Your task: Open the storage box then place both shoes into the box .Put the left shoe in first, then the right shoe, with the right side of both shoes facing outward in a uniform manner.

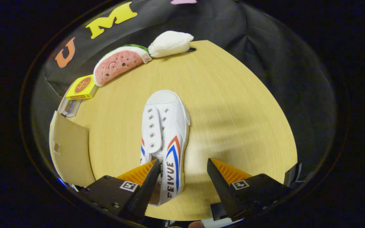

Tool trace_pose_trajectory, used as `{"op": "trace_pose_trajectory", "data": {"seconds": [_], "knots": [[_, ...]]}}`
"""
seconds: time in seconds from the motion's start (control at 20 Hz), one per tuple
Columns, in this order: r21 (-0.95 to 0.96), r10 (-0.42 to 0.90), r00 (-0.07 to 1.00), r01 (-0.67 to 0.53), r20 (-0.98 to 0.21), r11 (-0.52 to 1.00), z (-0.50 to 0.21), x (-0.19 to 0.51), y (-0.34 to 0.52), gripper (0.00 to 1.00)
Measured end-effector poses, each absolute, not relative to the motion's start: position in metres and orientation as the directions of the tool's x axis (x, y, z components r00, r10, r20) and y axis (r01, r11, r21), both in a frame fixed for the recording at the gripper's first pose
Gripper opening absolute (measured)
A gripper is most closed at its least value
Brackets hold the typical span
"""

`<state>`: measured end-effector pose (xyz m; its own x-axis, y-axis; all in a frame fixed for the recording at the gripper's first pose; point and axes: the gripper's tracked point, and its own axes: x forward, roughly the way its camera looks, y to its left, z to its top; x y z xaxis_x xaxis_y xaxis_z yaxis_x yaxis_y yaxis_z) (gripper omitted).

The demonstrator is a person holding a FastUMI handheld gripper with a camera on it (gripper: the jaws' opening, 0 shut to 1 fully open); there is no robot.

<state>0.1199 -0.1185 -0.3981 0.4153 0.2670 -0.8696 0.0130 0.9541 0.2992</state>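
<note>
A white canvas shoe [164,133] with red and blue stripes lies on the wooden table [233,104], toe pointing away from me. My gripper [184,166] is open above its heel end. The left finger [152,177] sits over the shoe's opening, and the right finger [217,177] hangs over bare table to the shoe's right. The shoe's right sidewall lies in the gap between them. A brown cardboard flap [71,148] of the storage box stands to the left of the shoe.
Along the table's far left edge sit a yellow box [81,87], a watermelon-slice plush [119,63] and a white plush [170,43]. A small clear case [70,107] lies below the yellow box. Bare table spreads to the right of the shoe.
</note>
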Motion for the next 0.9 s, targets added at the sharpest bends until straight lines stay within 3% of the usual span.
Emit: {"op": "trace_pose_trajectory", "data": {"seconds": [0.15,0.35,0.4,0.45,0.5,0.55,0.9], "knots": [[0.330,0.313,0.383,-0.024,-0.869,0.944,-0.400,0.123,-0.109,0.71],[0.359,0.338,0.347,-0.005,-0.875,0.933,-0.403,0.126,-0.110,0.22],[0.366,0.341,0.352,0.004,-0.872,0.931,-0.404,0.126,-0.110,0.21],[0.358,0.334,0.345,0.004,-0.877,0.934,-0.399,0.125,-0.115,0.09],[0.366,0.339,0.355,0.010,-0.871,0.931,-0.405,0.128,-0.116,0.09],[0.368,0.341,0.362,0.006,-0.867,0.930,-0.399,0.128,-0.118,0.00],[0.412,0.381,0.386,-0.004,-0.840,0.911,-0.372,0.113,-0.101,0.00]]}}
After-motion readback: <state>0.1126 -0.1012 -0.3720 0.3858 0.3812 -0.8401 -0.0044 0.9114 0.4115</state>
